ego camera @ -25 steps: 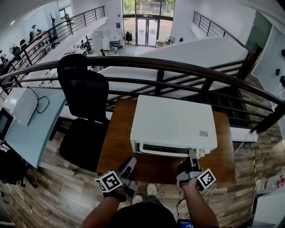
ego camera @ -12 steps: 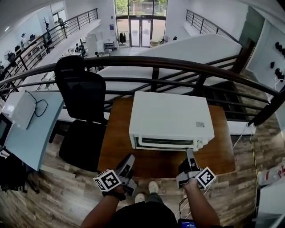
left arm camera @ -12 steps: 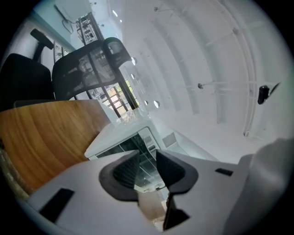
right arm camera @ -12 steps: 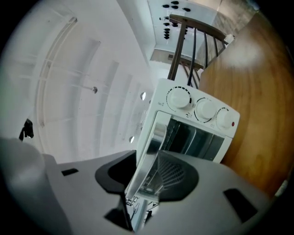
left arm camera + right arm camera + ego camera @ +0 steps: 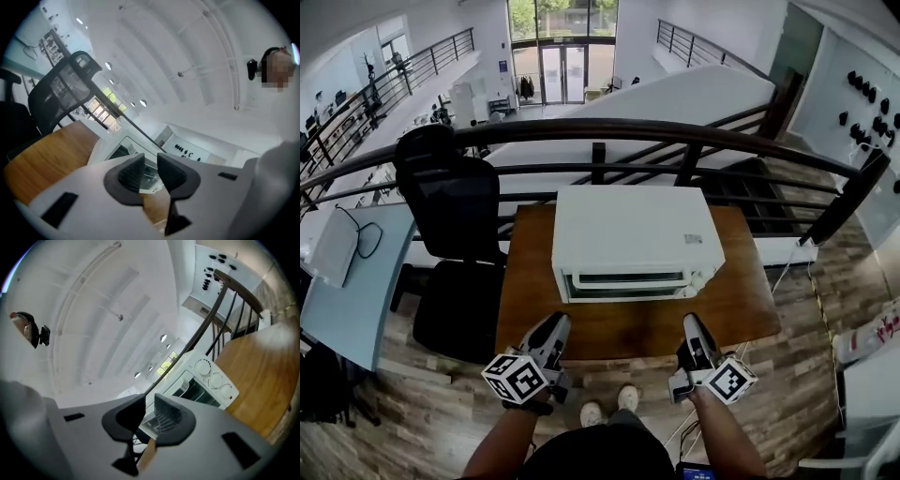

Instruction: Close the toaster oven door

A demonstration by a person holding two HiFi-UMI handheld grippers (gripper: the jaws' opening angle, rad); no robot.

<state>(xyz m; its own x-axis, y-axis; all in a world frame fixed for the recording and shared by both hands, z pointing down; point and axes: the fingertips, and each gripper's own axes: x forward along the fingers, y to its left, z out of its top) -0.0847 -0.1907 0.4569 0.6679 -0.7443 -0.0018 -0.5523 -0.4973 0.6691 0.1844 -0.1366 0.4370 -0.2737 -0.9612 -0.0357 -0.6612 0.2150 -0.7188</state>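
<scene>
Toaster oven sits mid-counter, front face toward me. The door runs left-right along that face, parallel to the near counter edge. Knobs are at its right end.

Left gripper and right gripper both hang over the near counter edge, apart from the oven, fingers pointing at it. So the door lies straight ahead of both and slightly up. Left lines up with the front's left corner, right with the knob end. Neither is clearly nearer the door's middle.

Fingers on both are closing with a narrow gap showing. Nothing is between them in either gripper view.

From here the door looks upright against the front, so I judge it closed or nearly so. I can't confirm it's fully seated. If it needs a nudge, it's a straight forward push on the top rail.
</scene>
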